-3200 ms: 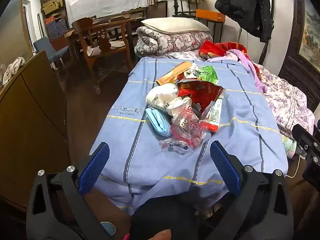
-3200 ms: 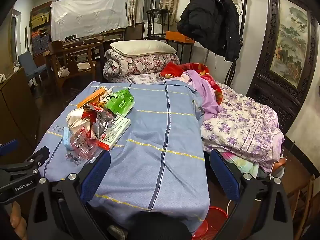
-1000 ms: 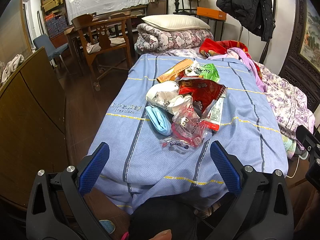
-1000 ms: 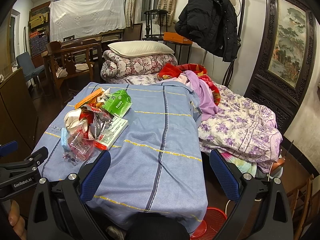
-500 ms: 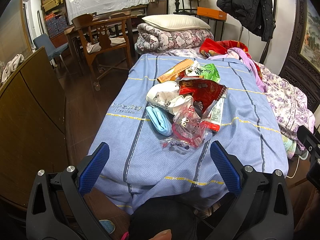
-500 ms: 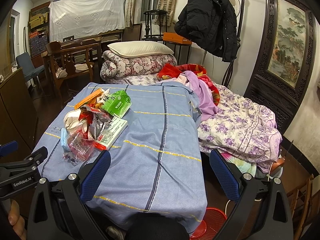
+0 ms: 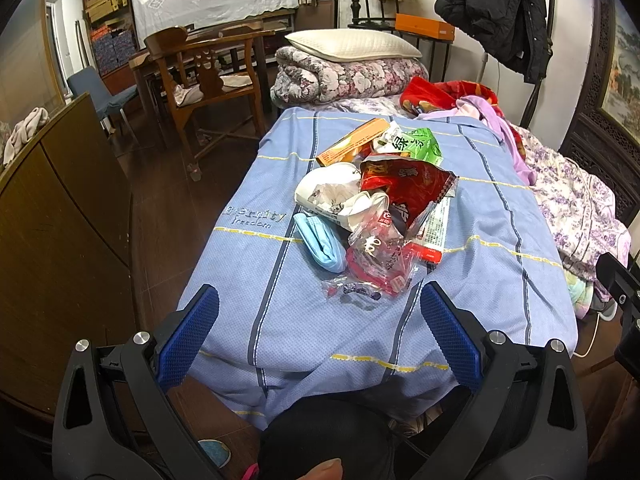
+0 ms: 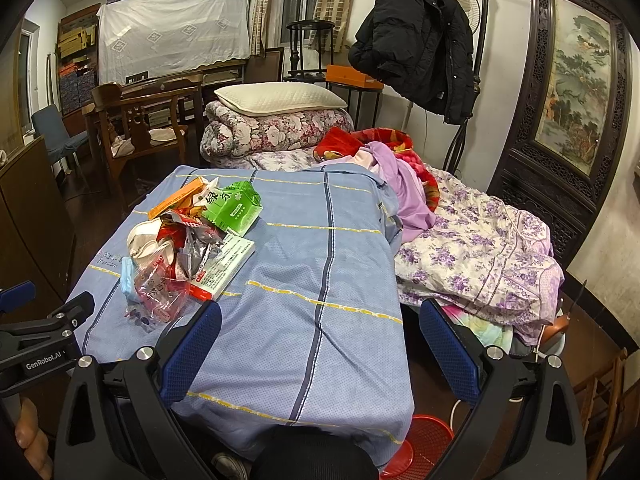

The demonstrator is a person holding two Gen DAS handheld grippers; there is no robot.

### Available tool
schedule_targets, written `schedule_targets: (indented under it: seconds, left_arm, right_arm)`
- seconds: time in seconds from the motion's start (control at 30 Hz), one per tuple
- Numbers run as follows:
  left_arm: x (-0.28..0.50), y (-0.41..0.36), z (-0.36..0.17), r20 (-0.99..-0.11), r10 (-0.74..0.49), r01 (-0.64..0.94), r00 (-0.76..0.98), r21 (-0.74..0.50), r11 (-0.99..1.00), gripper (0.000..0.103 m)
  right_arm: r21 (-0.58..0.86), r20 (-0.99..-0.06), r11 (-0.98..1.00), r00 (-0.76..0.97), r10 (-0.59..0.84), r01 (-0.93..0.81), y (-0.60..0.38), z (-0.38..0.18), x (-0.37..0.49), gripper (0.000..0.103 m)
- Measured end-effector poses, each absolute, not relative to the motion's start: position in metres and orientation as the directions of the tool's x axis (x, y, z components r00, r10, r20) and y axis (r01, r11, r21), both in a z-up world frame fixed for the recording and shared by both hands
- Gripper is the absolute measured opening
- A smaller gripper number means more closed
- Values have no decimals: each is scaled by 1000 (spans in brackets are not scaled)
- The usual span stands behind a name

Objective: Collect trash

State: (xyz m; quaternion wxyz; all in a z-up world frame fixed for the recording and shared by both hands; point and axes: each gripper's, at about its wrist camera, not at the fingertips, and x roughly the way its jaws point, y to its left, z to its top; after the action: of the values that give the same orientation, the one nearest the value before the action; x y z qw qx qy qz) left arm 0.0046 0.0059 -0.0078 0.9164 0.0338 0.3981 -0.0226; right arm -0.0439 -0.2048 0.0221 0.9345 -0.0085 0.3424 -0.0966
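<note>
Since the earlier pictures almost nothing has moved; both views only came slightly nearer. The left gripper (image 7: 319, 334) and right gripper (image 8: 320, 344) are spread wide and empty. The trash pile (image 7: 376, 204) lies on the blue bedsheet (image 7: 492, 240), beyond the left gripper.

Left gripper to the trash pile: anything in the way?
Nothing. In the left wrist view only bare blue cloth lies between the open left gripper and the trash pile; the small clear wrapper is nearest.
</note>
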Motion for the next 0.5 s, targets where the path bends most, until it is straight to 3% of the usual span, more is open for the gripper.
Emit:
schedule_targets:
  seconds: [0.5]
  left_arm:
    - [10,10,-15,-735,-14,75,678,50,996,96]
  right_arm:
    - [-82,-650,981,737,-184,174,-207,17,-34,97]
